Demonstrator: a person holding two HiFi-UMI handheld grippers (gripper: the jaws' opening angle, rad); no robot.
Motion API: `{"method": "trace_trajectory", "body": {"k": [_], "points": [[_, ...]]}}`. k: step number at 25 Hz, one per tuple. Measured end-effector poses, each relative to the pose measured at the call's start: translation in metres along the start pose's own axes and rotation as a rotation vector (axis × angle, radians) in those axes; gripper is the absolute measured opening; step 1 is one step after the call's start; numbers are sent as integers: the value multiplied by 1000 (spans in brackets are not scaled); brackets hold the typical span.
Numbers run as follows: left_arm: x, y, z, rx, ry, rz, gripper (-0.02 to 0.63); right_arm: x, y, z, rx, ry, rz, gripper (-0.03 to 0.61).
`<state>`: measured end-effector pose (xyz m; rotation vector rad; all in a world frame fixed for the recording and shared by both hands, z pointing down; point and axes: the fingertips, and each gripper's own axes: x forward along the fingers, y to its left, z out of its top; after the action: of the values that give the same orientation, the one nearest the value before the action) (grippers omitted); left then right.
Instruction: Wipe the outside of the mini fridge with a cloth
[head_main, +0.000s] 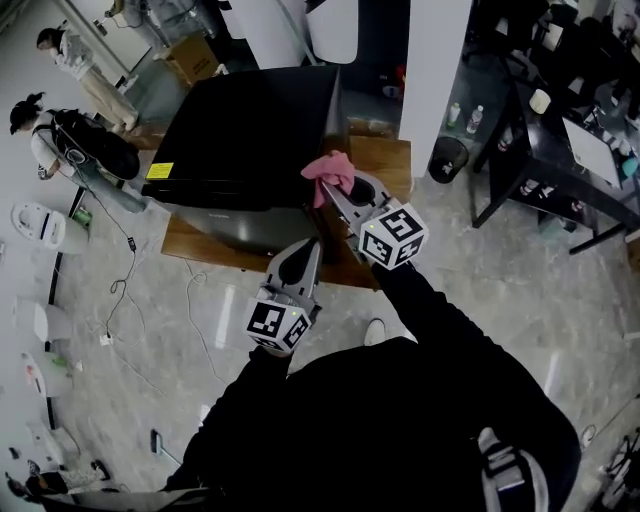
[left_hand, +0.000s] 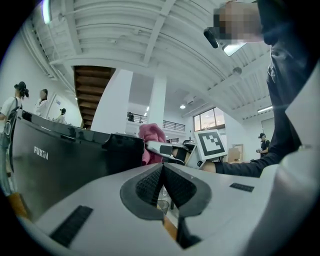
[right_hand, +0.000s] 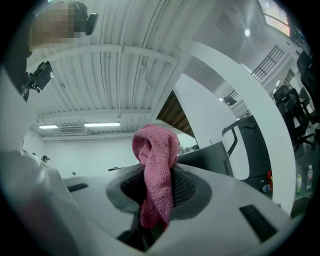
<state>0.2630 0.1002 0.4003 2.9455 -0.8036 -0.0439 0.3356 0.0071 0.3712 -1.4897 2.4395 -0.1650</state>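
The pink cloth (head_main: 327, 172) is bunched in the right claw (head_main: 338, 192), which is clenched on it; in the right gripper view a fold stands up above the jaws and the rest hangs down between them. In the head view the cloth sits at the near right corner of the mini fridge (head_main: 250, 140), level with its top edge; whether it presses on the fridge or is only just beside it cannot be told. The fridge is black and glossy, with a yellow sticker (head_main: 160, 171) near its left front edge and the lettering FUXIN on the face seen in the left gripper view. It stands on a low wooden bench (head_main: 385, 155). The left claw (head_main: 314, 245) hovers lower, in front of the fridge and apart from it, its jaws clenched together with nothing between them. Beyond the bench are a black bin (head_main: 447, 157), a dark desk (head_main: 560, 150) at the right, and two people (head_main: 55, 90) at the far left
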Motion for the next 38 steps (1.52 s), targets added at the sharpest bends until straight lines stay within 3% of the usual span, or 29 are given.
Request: {"method": "trace_trajectory", "body": {"k": [10,25,38], "points": [[24,6,-17,17,19,45,6,7,-19,-45,72,-5,9,95],[47,21,-118,30,173,43,6,-15,-63,-210,339,173,-126,94],[76,28,-206,-67,358,41,6,-39,-122,-360,463,407,-287,92]]}}
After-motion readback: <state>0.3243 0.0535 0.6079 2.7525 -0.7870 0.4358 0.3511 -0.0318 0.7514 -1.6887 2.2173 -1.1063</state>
